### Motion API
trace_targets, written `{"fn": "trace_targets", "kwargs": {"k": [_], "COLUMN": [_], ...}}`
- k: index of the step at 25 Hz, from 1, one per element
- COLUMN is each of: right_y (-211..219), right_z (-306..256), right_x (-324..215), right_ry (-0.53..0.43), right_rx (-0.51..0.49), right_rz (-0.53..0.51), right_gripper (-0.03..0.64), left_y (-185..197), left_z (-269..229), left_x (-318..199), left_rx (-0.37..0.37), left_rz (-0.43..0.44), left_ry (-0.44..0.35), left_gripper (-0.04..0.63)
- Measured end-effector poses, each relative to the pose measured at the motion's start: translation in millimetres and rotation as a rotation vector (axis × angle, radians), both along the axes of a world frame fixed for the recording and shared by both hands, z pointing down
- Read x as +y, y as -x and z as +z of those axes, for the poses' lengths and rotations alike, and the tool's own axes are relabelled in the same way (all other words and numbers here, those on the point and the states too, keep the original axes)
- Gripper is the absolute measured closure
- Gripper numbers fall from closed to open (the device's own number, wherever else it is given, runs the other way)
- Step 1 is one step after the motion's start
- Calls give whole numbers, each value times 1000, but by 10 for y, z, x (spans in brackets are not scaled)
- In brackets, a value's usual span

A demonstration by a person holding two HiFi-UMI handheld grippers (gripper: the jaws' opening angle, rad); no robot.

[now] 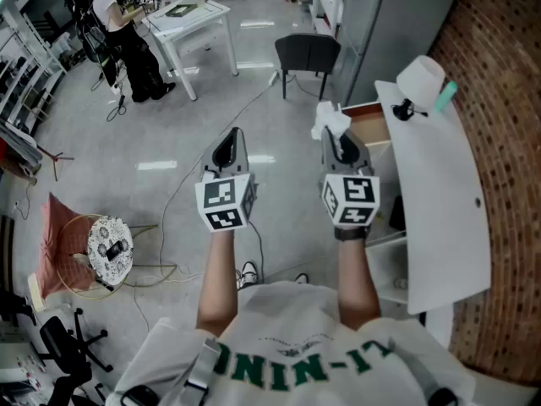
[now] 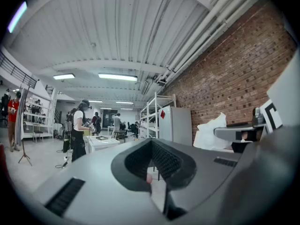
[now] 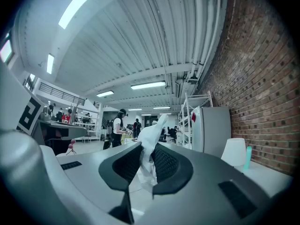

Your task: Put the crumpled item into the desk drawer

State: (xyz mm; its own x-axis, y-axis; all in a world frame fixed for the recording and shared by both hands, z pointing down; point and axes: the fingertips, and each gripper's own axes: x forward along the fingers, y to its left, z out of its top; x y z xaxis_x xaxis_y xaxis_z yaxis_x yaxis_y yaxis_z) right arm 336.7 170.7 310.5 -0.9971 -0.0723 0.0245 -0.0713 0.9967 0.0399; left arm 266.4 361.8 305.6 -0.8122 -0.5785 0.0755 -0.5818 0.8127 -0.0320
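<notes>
The crumpled item is a wad of white paper point(image 1: 330, 122), and my right gripper point(image 1: 336, 139) is shut on it. In the right gripper view the paper point(image 3: 150, 137) sticks up from between the dark pads of that gripper point(image 3: 146, 165). It hangs just left of the open desk drawer point(image 1: 373, 130), whose inside is wood-coloured, under the white desk point(image 1: 444, 201). My left gripper point(image 1: 229, 148) is held beside it over the floor, shut with nothing in it. The left gripper view looks along its own closed jaws point(image 2: 151, 170) and shows the paper point(image 2: 209, 131) off to the right.
A white lamp shade point(image 1: 421, 78) and a teal stick point(image 1: 446, 95) stand at the desk's far end. A black chair point(image 1: 307, 55) and a grey cabinet point(image 1: 390, 24) lie beyond the drawer. A white table point(image 1: 191, 17), a person point(image 1: 127, 45) and a round stool point(image 1: 110, 249) are to the left.
</notes>
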Motion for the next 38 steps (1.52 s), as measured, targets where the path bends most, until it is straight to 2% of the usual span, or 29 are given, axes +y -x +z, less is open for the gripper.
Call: {"fn": "trace_targets", "kwargs": {"k": [4,9,13,18,22,25,31,38], "right_y": [-160,-291,-159,88,484,979,1935,2787], "right_z": [49,262,465,537,592,576,602,796], "right_x": [-173,-666,-511,-489,-616,-602,-465,-305], "right_ry": [1,-19,-7,9,28,11,-8,-5], "right_rx": [5,10,21,-3,-18,-11,12,35], "right_rz": [-9,50,15,8,33,56,113,162], "right_gripper": [557,557,557,557,557,557,557,557], "left_y": [-176,-207,-121,139,580,1074,2098,3075], "left_z": [4,69,156,396,531,543,501,622], "left_x": [-65,-82,-116,-120,-154,-88,43,120], "left_rx": [-5,-38,-87,-72,-73,-73,-86,-50], "left_rz": [-12,-34,-29,-21,14,26,30,84], "left_ry": [5,-22,22,19,10,-18,-16,-49], "left_gripper": [604,604,604,604,604,604,604,604]}}
